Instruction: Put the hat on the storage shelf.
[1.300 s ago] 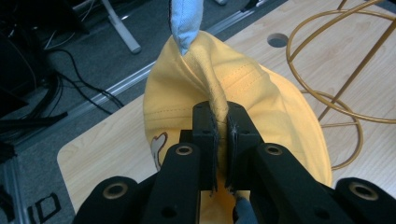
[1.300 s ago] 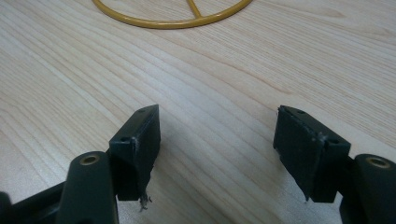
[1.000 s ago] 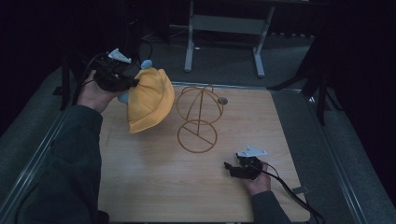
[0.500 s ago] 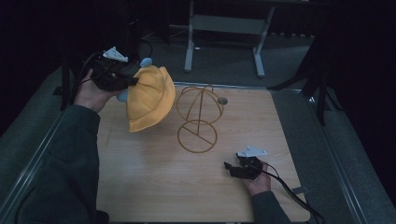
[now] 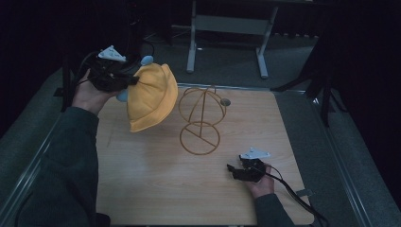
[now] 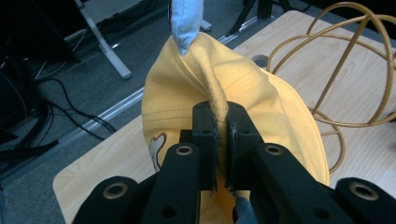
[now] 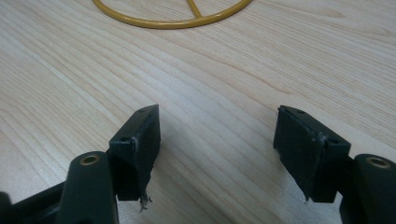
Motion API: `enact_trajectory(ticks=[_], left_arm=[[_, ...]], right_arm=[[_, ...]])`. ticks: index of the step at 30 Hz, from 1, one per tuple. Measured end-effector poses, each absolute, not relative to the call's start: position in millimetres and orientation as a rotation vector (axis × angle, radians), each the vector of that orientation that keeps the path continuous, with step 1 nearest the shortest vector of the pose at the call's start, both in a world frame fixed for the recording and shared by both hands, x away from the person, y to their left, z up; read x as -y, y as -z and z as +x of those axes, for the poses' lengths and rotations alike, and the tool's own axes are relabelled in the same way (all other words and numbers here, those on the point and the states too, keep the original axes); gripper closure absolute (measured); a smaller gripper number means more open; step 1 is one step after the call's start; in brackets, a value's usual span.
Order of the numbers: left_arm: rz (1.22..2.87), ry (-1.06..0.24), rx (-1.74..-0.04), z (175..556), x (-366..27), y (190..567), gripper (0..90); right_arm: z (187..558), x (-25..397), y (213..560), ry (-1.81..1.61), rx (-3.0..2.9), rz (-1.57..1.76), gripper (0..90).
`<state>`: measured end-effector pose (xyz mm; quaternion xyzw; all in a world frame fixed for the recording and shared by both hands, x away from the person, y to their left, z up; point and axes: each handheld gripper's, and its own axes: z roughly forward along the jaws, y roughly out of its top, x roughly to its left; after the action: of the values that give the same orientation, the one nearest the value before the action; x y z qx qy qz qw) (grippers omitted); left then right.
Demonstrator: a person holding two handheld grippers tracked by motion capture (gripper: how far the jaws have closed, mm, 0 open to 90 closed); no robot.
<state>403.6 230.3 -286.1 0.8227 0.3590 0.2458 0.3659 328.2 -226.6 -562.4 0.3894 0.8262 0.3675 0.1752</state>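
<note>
We had the left claw [image 5: 124, 81] raised over the far left corner of the wooden surface [image 5: 156, 189], its jaws pressed tight on a fold of the yellow cap [image 5: 147, 97]. In the left gripper view the cap's [image 6: 233, 93] fabric was pinched between the two black pads, with a pale blue piece [image 6: 186, 21] rising above the fold. The cap hung off the surface, just beside the gold wire stand [image 5: 202, 120], apart from it as far as we could tell. The stand stood upright near the middle of the surface, its domed cage above a round base ring. Our right claw [image 5: 231, 170] rested low on the surface near the right front, well apart from the cap. In the right gripper view it [image 7: 217, 154] gaped wide with nothing between the jaws, the stand's base ring [image 7: 173, 21] lying ahead.
</note>
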Motion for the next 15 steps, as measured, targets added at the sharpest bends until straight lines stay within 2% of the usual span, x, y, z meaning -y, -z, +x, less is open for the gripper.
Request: enact_trajectory(ticks=[15], left_arm=[[2.098, -0.633, -0.881, 399.4, -228.2, 280.7, 84.5]], right_arm=[[328.2, 226.6, 562.3, -1.041, -2.341, 1.103, 31.6]])
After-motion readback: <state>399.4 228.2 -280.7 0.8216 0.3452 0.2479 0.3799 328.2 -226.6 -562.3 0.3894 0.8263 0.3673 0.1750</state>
